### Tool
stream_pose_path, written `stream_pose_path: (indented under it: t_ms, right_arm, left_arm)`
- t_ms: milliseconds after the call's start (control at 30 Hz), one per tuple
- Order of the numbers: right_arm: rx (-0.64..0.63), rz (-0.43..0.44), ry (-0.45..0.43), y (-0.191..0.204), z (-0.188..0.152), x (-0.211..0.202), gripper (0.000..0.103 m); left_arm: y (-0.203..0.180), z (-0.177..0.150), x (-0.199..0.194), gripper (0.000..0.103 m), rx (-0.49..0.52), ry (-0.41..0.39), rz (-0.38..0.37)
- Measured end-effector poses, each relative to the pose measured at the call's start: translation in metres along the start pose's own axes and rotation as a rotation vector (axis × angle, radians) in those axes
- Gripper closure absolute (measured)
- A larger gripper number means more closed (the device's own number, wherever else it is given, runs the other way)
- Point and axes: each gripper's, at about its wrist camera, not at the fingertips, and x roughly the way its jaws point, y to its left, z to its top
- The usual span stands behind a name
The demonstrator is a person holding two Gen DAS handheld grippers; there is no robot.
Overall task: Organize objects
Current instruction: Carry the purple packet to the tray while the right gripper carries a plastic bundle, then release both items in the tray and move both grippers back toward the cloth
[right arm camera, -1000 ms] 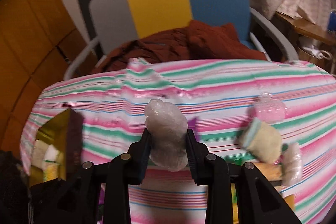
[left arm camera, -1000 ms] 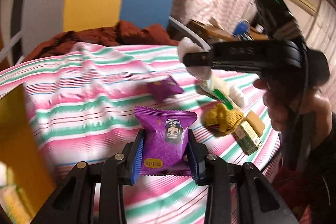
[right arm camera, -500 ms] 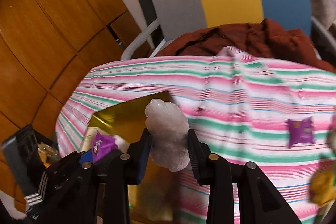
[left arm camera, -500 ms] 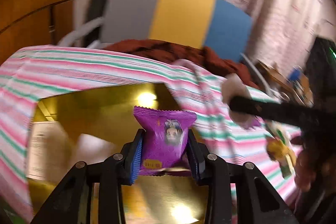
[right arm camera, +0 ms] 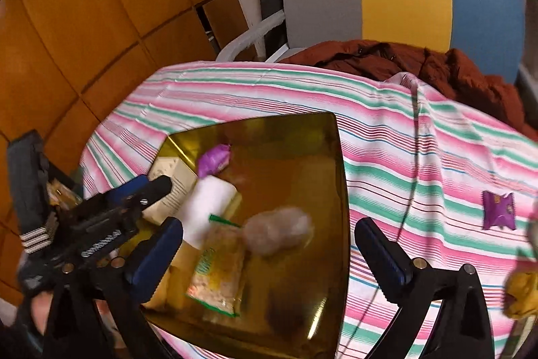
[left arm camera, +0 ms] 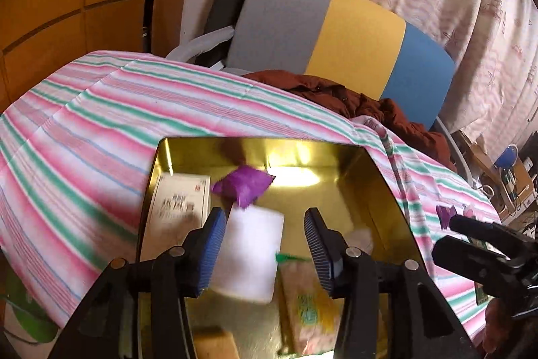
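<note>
both packets have left the jaws since half a second ago: the purple packet and the clear wrap (blurred) now lie in the gold tin. the left gripper and right gripper stand spread and empty over the tin. a second purple packet lies on the striped cloth, well apart from the tin.
</note>
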Motion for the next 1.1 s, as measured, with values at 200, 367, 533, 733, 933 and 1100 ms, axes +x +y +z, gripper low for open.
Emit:
stream_pose_path:
  t_ms: [200, 367, 533, 733, 933, 1100]
  right_arm:
    - [-0.057, -0.117, -0.026, 0.011, -0.025, 0.0, 0.0]
    - [0.008, -0.16, -0.018, -0.003, -0.038, 0.001, 0.0]
    - [0.05, -0.152, -0.035, -0.011, -0.049, -0.011, 0.0]
    - [0.063, -0.169, -0.048, -0.015, -0.061, -0.022, 0.0]
    - [0.043, -0.209, -0.056, -0.012, -0.069, -0.028, 0.0]
    - [0.022, -0.267, -0.08, -0.011, -0.072, -0.032, 0.0]
  left_arm:
    - [-0.006, -0.019, -0.017, 0.054, 0.036, -0.013, 0.013]
    - [-0.017, -0.032, -0.03, 0.054, 0.104, -0.05, 0.071]
    - [-0.027, -0.039, -0.035, 0.054, 0.134, -0.062, 0.1]
    - [-0.041, -0.05, -0.035, 0.053, 0.175, -0.039, 0.075]
    - [-0.053, -0.06, -0.036, 0.053, 0.209, -0.022, 0.061]
    - [-0.059, -0.066, -0.037, 0.053, 0.226, -0.009, 0.054]
